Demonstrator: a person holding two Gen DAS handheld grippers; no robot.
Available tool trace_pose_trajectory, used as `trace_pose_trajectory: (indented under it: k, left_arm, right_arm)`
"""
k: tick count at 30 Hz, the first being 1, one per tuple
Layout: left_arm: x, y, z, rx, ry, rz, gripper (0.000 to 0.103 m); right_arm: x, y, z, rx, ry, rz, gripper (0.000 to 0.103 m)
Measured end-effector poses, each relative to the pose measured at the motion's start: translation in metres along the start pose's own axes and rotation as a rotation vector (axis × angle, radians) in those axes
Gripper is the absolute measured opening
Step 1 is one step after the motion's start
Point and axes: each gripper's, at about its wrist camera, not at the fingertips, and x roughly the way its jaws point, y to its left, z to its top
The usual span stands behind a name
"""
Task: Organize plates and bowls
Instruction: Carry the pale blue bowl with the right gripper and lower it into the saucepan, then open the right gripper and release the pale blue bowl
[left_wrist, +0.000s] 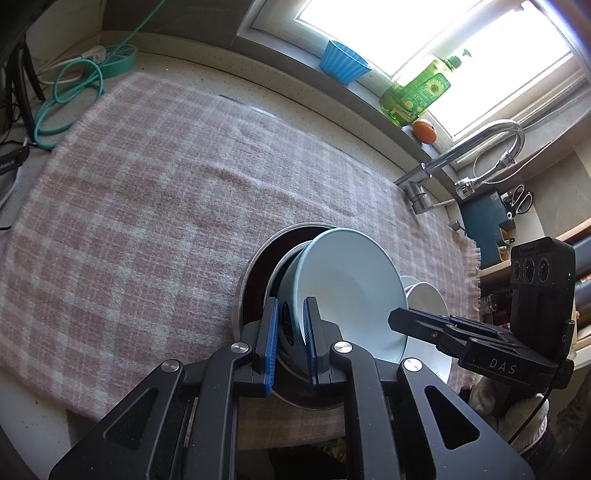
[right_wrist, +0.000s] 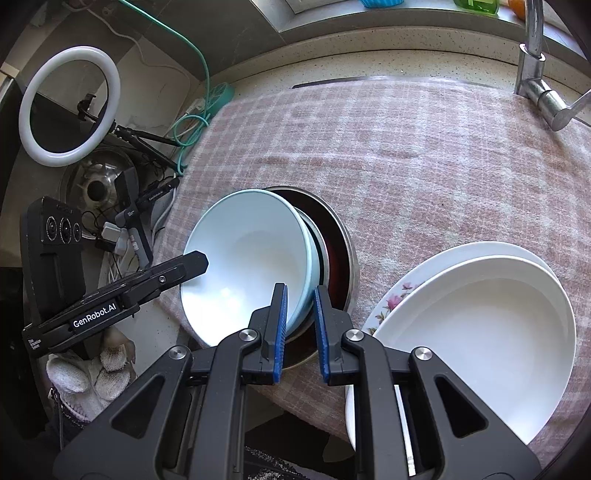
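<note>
The left gripper (left_wrist: 291, 345) has its blue-padded fingers (left_wrist: 270, 343) nearly closed on the rim of the pale-blue ceramic bowl (left_wrist: 351, 291). The right gripper (right_wrist: 300, 332) pinches the same bowl's opposite rim. The bowl is tilted over a round steel pan with a dark inside (right_wrist: 338, 254), on the pink checked cloth (left_wrist: 166, 206) covering the desk. At four o'clock in the right view sit two stacked white plates (right_wrist: 491, 332), the lower one flowered. A chrome tap (right_wrist: 535, 74) stands at one o'clock.
</note>
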Motion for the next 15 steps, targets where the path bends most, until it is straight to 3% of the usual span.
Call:
trace_pose_trajectory:
  k: [15]
  left_arm:
    - [0.0059, 0.0016, -0.0027, 0.006, 0.015, 0.016, 0.012]
  right_arm:
    - [0.0064, 0.0056, -0.0026, -0.035, 0.006, -0.027, 0.017]
